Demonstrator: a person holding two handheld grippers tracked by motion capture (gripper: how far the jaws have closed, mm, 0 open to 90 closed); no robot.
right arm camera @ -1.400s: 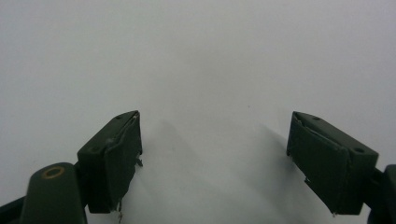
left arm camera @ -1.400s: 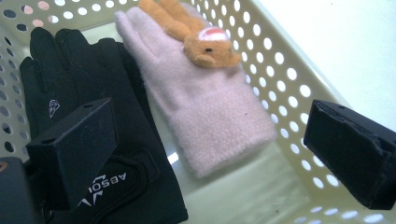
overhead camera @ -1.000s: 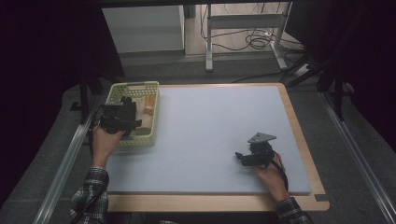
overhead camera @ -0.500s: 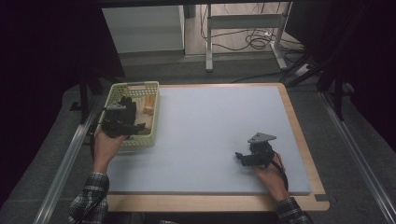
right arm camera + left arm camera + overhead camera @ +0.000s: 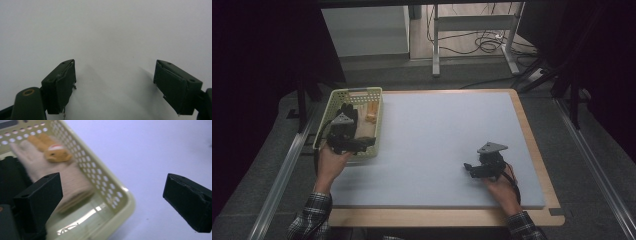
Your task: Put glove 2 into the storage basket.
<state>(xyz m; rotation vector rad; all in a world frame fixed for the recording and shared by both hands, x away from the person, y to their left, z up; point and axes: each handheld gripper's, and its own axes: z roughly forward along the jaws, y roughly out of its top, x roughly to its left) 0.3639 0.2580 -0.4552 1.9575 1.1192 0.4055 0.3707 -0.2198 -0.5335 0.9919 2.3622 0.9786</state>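
A pale yellow-green basket [image 5: 357, 93] stands on the table's left side. In it lie a beige knitted cloth [image 5: 70, 182], an orange plush toy [image 5: 53, 151] and something black [image 5: 8, 177]. My left gripper [image 5: 362, 141] hovers over the basket's near right corner [image 5: 117, 202], open wide, one jaw over the inside and one over the mat, holding nothing. My right gripper [image 5: 469, 167] rests low over the grey-blue mat [image 5: 112, 30] at the right, open and empty.
The mat [image 5: 447, 130] covers most of the wooden table [image 5: 532, 150]. The orange toy [image 5: 371, 114] lies against the basket's right wall. Table legs and cables [image 5: 482, 42] stand on the floor beyond the far edge.
My left gripper has drifted a little toward the basket's near end. The right gripper has stayed put.
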